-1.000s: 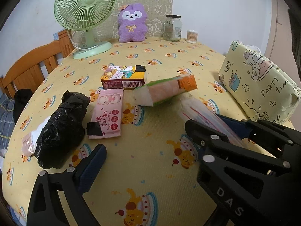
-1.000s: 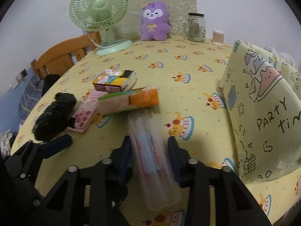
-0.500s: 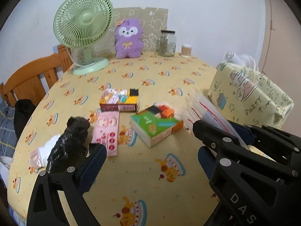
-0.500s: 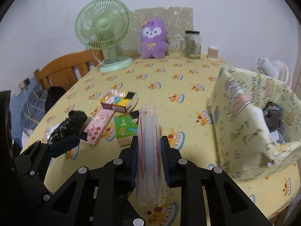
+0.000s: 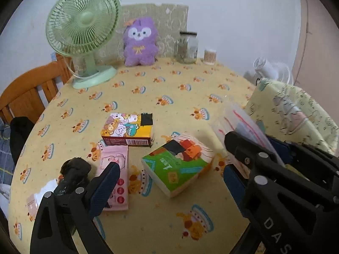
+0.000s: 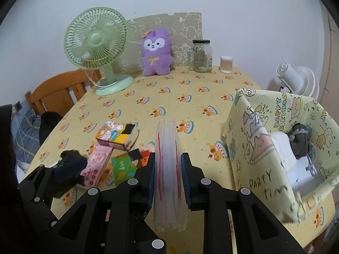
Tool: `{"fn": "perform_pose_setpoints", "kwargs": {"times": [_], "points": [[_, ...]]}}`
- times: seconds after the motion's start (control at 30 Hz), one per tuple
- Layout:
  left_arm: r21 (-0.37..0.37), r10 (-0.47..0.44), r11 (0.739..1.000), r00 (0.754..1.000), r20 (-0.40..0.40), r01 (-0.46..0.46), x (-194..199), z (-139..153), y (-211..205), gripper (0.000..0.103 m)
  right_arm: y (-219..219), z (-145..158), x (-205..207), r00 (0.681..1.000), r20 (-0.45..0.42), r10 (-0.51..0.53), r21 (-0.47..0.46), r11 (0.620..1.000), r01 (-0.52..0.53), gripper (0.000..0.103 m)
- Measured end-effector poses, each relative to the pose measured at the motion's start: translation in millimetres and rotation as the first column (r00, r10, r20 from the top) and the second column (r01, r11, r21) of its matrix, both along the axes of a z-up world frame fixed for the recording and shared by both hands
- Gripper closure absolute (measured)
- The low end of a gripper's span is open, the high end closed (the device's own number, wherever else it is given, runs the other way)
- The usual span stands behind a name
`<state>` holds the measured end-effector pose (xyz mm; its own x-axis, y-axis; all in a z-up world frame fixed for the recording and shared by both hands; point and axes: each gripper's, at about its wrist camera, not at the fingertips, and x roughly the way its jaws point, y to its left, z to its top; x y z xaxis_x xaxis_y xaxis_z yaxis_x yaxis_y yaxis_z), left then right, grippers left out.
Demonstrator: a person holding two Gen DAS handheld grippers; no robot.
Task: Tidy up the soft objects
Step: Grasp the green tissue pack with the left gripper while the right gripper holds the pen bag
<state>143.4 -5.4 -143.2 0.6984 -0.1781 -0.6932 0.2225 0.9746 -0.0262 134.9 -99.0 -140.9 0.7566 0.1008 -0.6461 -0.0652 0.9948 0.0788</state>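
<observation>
My right gripper (image 6: 167, 175) is shut on a clear plastic pack (image 6: 167, 148) with red stripes, held on edge above the table; the same pack (image 5: 237, 120) shows at the right of the left wrist view. My left gripper (image 5: 169, 182) hangs wide open over the table with nothing gripped, and the green and orange tissue pack (image 5: 178, 165) lies on the cloth below its gap. A cartoon-print tissue pack (image 5: 127, 129), a pink pack (image 5: 114, 180) and a crumpled black bag (image 5: 74, 173) lie to the left. A purple plush (image 6: 155, 53) sits at the back.
A yellow party-print box (image 6: 254, 139) stands open at the right, with white cloth and a grey item inside. A green fan (image 6: 97, 44), a glass jar (image 6: 201, 57) and a cotton-swab tub (image 6: 226, 64) line the far edge. A wooden chair (image 5: 27, 93) is at the left.
The right gripper closed on the clear pack and lifted it off the table. The green tissue pack that leaned on it dropped flat. Both grippers rose and pulled back.
</observation>
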Motion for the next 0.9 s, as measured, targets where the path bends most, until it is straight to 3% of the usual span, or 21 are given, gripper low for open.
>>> {"fn": "perform_pose_setpoints", "kwargs": {"times": [0.43, 0.53, 0.67, 0.9], "points": [[0.033, -0.067, 0.997, 0.996, -0.052, 0.068, 29.9, -12.8, -13.5, 0.004, -8.8, -11.9, 29.5, 0.997, -0.050, -0.053, -0.024, 0.998, 0.052, 0.078], [0.014, -0.075, 0.997, 0.993, -0.093, 0.077, 35.3, -18.9, -12.7, 0.017, -9.5, -15.7, 33.4, 0.996, -0.064, -0.062, -0.028, 0.998, 0.060, 0.078], [0.007, -0.065, 0.998, 0.992, -0.107, 0.066, 37.4, -20.6, -10.8, 0.024, -8.3, -19.2, 36.6, 0.995, -0.082, -0.051, -0.005, 0.999, 0.051, 0.078], [0.013, -0.050, 0.999, 0.994, -0.101, 0.052, 33.0, -19.7, -7.3, 0.027, -5.2, -21.7, 38.0, 0.995, -0.097, -0.028, 0.007, 1.000, 0.029, 0.078]]}}
